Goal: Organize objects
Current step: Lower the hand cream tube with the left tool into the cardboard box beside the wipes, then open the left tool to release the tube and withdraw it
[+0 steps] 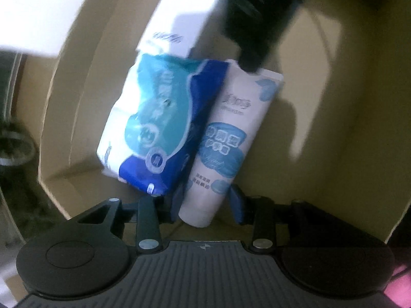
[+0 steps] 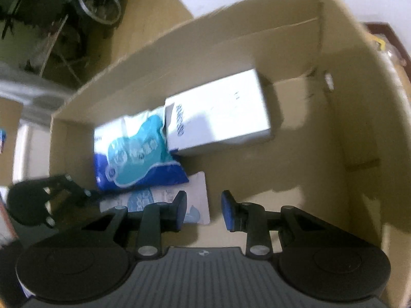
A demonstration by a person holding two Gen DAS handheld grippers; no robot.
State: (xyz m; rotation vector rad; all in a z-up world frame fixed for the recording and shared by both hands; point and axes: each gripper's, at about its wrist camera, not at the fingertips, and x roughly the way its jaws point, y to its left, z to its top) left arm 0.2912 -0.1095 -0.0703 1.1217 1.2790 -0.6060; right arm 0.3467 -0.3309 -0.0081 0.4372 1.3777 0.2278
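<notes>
Lowest in the left wrist view, the left claw [image 1: 206,204] has its blue pads on either side of the cap end of a white tube [image 1: 226,138]; they look clamped on it, though blur leaves the contact a little uncertain. The tube lies on the floor of the cardboard box [image 1: 346,102], touching the blue and teal tissue pack [image 1: 154,128] at frame centre. Beyond the pack, toward the upper middle, sits a white carton [image 1: 179,18], its near end over the pack's top edge.

In the right wrist view the right claw [image 2: 204,210] hangs with its fingers apart and nothing between them, above the tube's flat end [image 2: 197,200] at lower centre.

The tube seems to be going down beside the pack. Next, I'd guess, the left claw lets go and lifts straight out, clear of the pack.
</notes>
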